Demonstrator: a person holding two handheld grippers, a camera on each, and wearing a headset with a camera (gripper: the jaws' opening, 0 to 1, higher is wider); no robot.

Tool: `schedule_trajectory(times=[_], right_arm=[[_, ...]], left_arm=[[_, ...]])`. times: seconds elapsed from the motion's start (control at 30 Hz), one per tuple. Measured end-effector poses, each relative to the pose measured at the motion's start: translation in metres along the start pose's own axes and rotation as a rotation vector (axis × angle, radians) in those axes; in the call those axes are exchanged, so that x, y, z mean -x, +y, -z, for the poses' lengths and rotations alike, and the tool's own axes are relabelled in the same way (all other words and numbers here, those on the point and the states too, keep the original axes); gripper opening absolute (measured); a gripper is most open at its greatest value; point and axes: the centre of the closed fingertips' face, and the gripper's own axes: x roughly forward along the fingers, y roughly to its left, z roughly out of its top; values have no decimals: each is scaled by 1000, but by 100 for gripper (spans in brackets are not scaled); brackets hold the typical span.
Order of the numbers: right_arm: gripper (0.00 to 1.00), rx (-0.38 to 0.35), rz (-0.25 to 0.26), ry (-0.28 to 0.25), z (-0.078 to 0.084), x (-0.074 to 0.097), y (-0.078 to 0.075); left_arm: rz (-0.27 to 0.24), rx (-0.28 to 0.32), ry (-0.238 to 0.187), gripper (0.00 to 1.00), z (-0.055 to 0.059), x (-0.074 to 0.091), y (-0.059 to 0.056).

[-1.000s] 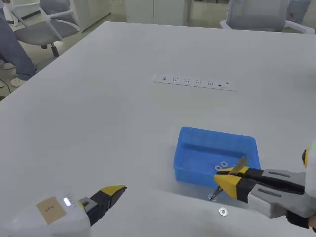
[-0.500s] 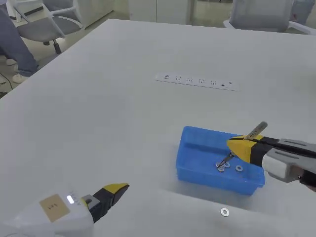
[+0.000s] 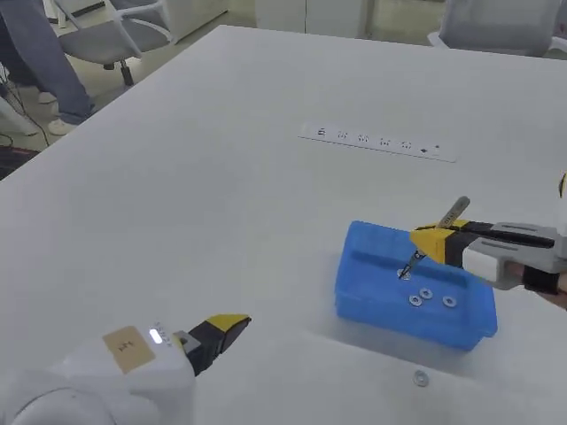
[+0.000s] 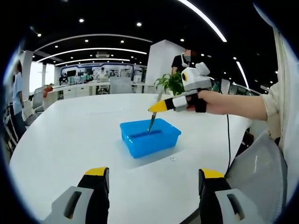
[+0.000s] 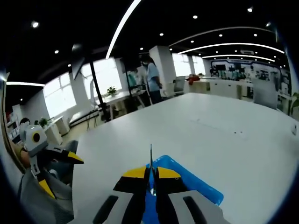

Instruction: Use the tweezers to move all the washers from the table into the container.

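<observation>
a wide white table (image 3: 221, 177) spans the head view. a blue container (image 3: 399, 320) sits on it at lower right. a single washer (image 3: 421, 379) lies on the bare top just below the container, near its front wall but apart from it. a flat white socket strip (image 3: 379, 142) lies well above, in the upper right.

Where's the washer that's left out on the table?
In the head view the loose washer lies on the table, just in front of the middle of the blue container's near wall, not touching it.
</observation>
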Motion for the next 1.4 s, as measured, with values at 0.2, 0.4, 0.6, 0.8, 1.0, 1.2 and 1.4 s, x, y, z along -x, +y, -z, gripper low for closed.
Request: schedule_trajectory(times=[0.2,0.4,0.6,0.8,1.0,1.2,1.4], right_arm=[[2,17,3,56,15,-15,-7],[3,45,11,116,30,-24,-14],[3,57,15,150,40,-26,-17],[4,66,14,136,39,-24,-17],[4,48,32,93,29,-16,-16],[4,39,36,24,11,-1,-5],[4,42,28,-11,4,12,11]], left_arm=[[2,-1,2,79,0,0,-1],[9,-11,11,79,2,-1,-2],[16,-14,14,79,3,-1,-3],[19,-6,6,79,2,-1,-3],[20,-9,4,79,1,-1,-4],[30,-6,-5,79,-1,-1,-6],[33,-11,-2,79,-1,-1,-7]])
